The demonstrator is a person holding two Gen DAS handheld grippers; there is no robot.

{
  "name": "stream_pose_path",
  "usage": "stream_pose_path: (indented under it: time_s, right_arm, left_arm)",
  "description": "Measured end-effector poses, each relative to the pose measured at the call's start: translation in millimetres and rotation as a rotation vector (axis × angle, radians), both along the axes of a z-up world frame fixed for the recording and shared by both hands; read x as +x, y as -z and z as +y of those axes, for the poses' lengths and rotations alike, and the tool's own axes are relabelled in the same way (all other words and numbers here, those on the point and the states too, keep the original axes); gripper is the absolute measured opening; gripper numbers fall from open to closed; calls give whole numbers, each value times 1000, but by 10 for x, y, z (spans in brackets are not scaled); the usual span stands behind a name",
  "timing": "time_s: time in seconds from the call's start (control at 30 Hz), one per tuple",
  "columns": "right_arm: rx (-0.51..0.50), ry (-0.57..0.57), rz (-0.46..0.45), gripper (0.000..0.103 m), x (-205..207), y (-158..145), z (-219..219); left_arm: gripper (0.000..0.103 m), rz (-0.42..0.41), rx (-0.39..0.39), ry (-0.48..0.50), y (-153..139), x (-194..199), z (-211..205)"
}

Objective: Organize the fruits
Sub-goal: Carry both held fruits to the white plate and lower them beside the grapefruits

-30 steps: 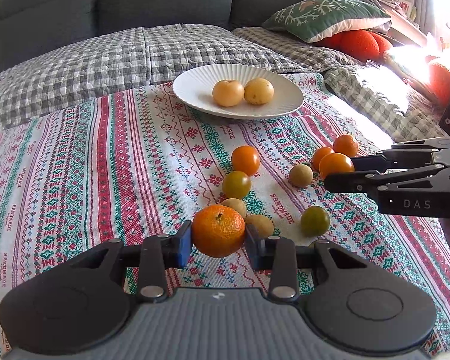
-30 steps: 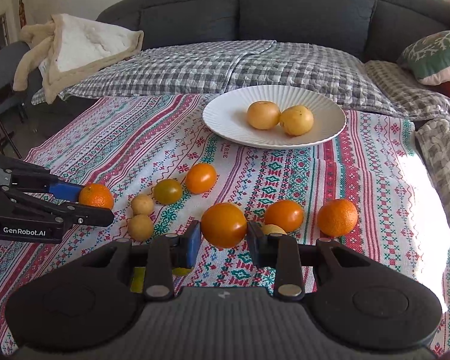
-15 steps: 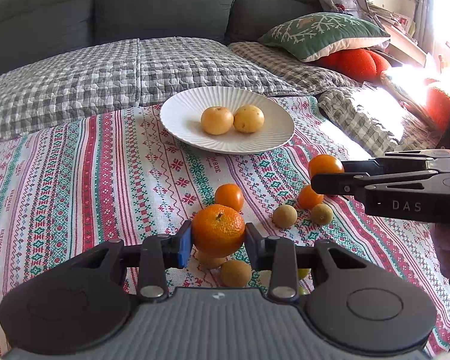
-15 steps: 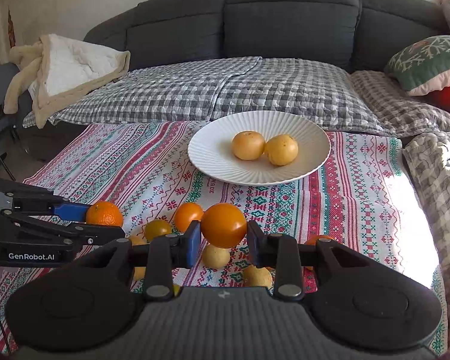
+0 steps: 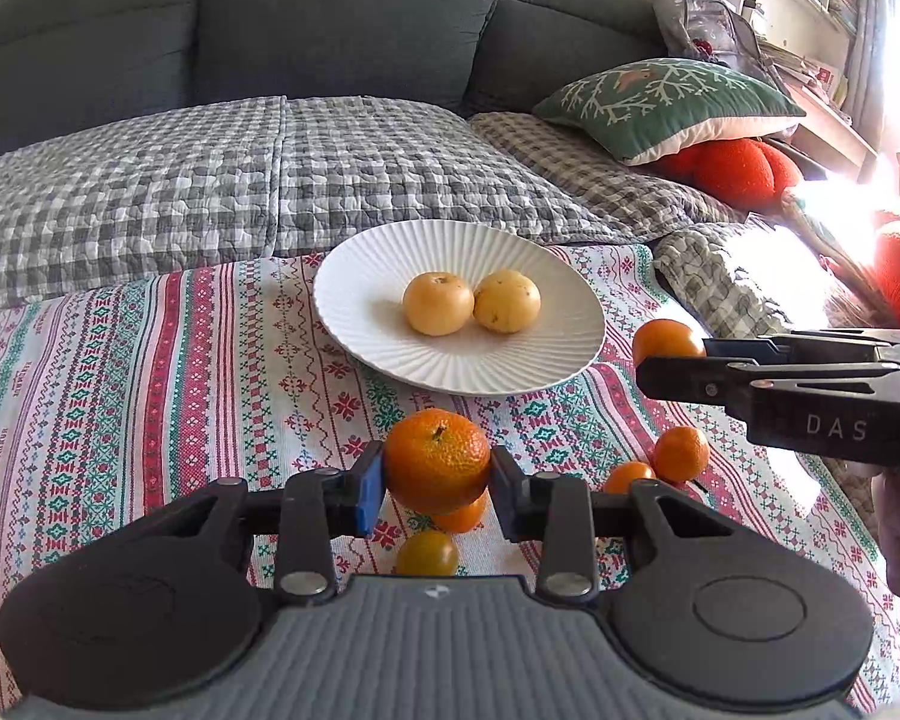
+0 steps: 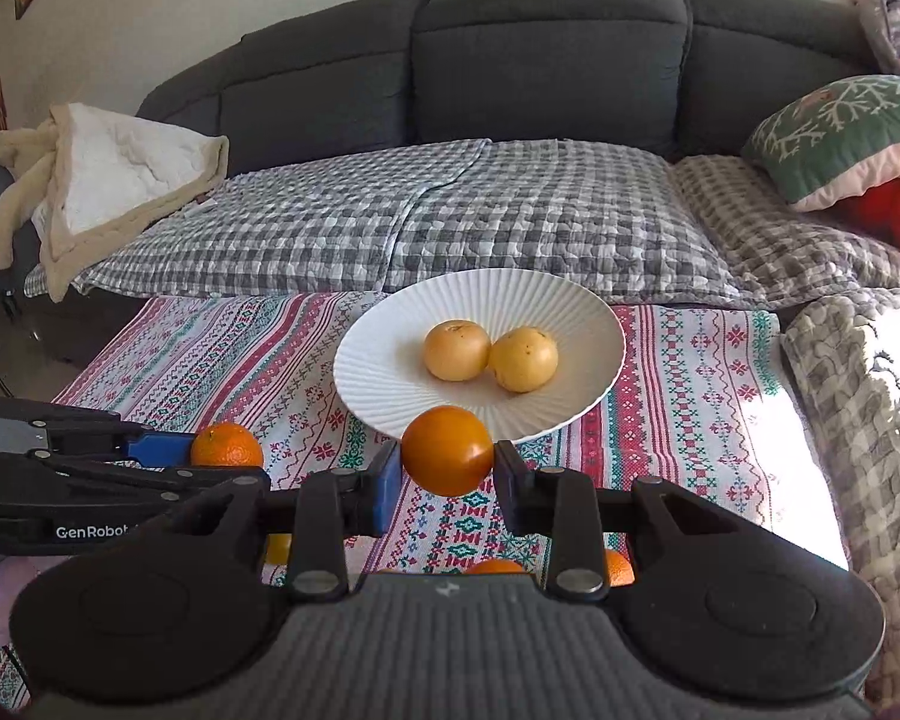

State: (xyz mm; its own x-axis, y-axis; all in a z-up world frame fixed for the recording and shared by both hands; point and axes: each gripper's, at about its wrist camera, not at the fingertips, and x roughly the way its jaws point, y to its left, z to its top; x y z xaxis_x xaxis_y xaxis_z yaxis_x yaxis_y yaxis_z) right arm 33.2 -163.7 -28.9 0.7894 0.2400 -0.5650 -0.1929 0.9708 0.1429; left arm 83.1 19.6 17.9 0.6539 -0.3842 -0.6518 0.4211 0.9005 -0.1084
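My left gripper (image 5: pixel 437 483) is shut on a dimpled mandarin (image 5: pixel 437 459) and holds it above the patterned cloth, short of the white ribbed plate (image 5: pixel 354 300). My right gripper (image 6: pixel 447 474) is shut on a smooth orange fruit (image 6: pixel 447 450), held just in front of the plate (image 6: pixel 372 354). Two yellow fruits (image 5: pixel 471 303) lie on the plate. The right gripper (image 5: pixel 669 360) with its fruit shows at the right of the left wrist view. The left gripper (image 6: pixel 198 456) with its mandarin shows at the left of the right wrist view.
Several small orange and green fruits (image 5: pixel 681 453) lie on the cloth below the grippers. A grey sofa with a checked quilt (image 6: pixel 450 222) lies behind the plate. A green cushion (image 5: pixel 666 102) sits at the right, a cream blanket (image 6: pixel 108 180) at the left.
Both grippers have risen and moved forward towards the plate, each still holding its fruit. The loose fruits on the cloth now lie lower in both views.
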Motion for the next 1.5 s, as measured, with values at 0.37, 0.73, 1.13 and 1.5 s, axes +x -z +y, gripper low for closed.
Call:
stream_pose_path:
  time_s: [0.37, 0.73, 1.13, 1.5]
  right_arm:
    - [30, -1, 9, 30, 322, 0, -184]
    - [50, -64, 47, 30, 632, 130, -344]
    - [7, -110, 83, 30, 922, 302, -337]
    - [40, -101, 105, 30, 1059, 384, -332]
  left_arm:
    - [31, -7, -10, 71, -8, 456, -329]
    - [31, 3, 68, 183, 240, 906, -649]
    - [31, 8, 130, 253, 343, 1143, -718]
    - [32, 12, 115, 242, 395, 1245, -707]
